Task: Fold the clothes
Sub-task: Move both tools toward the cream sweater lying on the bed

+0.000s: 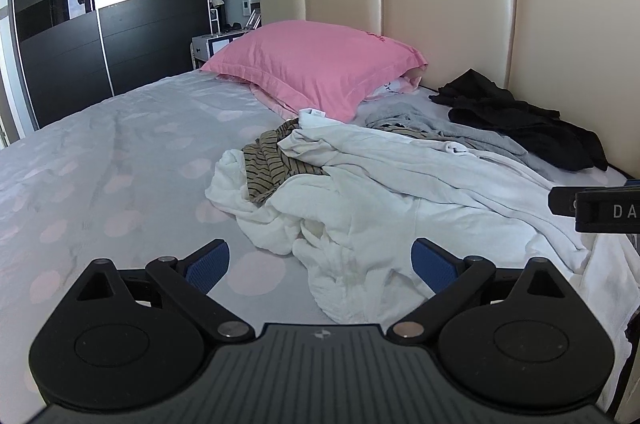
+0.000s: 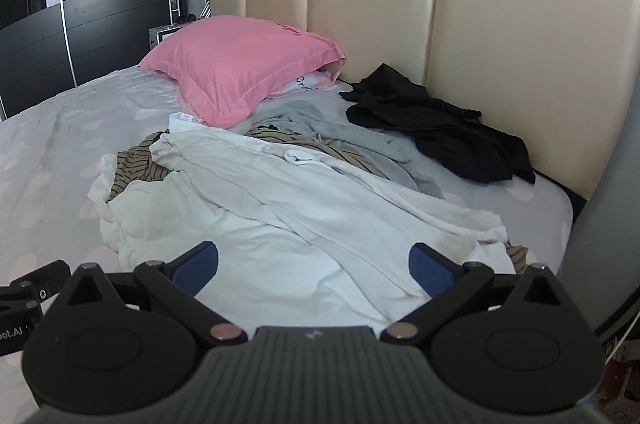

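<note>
Both tongs hover above the near edge of the bed, jaws spread wide and empty: left gripper over the crumpled edge of a white garment, right gripper over the same garment's flatter spread. A striped brown top lies tangled under the white one. Behind them rest a grey garment and a black garment, near the cream headboard. A pink pillow sits on the dotted bedsheet.
</note>
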{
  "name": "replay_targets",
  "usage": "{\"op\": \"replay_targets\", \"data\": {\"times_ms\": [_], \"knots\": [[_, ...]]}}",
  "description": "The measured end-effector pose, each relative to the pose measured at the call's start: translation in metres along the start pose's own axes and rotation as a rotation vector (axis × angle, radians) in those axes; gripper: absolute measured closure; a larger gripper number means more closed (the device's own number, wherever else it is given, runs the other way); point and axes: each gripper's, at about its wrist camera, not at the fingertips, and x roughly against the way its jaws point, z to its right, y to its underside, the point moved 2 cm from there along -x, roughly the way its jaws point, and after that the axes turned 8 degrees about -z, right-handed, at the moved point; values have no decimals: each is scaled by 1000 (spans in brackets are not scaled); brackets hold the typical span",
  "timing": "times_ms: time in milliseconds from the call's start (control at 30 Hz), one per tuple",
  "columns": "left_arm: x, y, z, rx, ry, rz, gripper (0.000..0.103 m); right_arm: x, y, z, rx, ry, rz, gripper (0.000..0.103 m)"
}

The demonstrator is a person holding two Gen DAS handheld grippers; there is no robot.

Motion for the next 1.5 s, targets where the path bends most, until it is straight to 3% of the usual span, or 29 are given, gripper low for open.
{"op": "replay_targets", "data": {"times_ms": [100,267,400,467,600,667,800,933,1000,1233,1500], "knots": [[-15,-4,2,-12,-4,0,3,-26,-12,2,43,-40,-23,1],[-42,-11,6,-34,5,-17,3,-67,-23,4,122,-35,-43,2],[-64,-17,9,-45,29,-43,5,-98,-30,5,138,-43,-95,19],[-73,-19,11,-58,23,-53,5,-114,-33,4,134,-44,-124,22],[-86,-20,9,-65,19,-77,5,-142,-33,2,122,-19,-184,48],[-89,-18,7,-60,21,-87,5,-149,-34,3,117,-4,-184,51],[-88,-14,0,-58,17,-108,5,-146,-35,-4,131,22,-162,87],[-71,-12,-11,-58,2,-117,6,-123,-37,-19,201,50,-102,90],[-59,-13,-18,-55,-9,-116,6,-106,-40,-25,205,25,-91,91],[-9,-13,-47,-40,-61,-112,6,-20,-30,-95,279,-200,-43,93],[76,20,-115,-37,-195,-124,6,77,41,-178,347,-406,-80,93]]}}
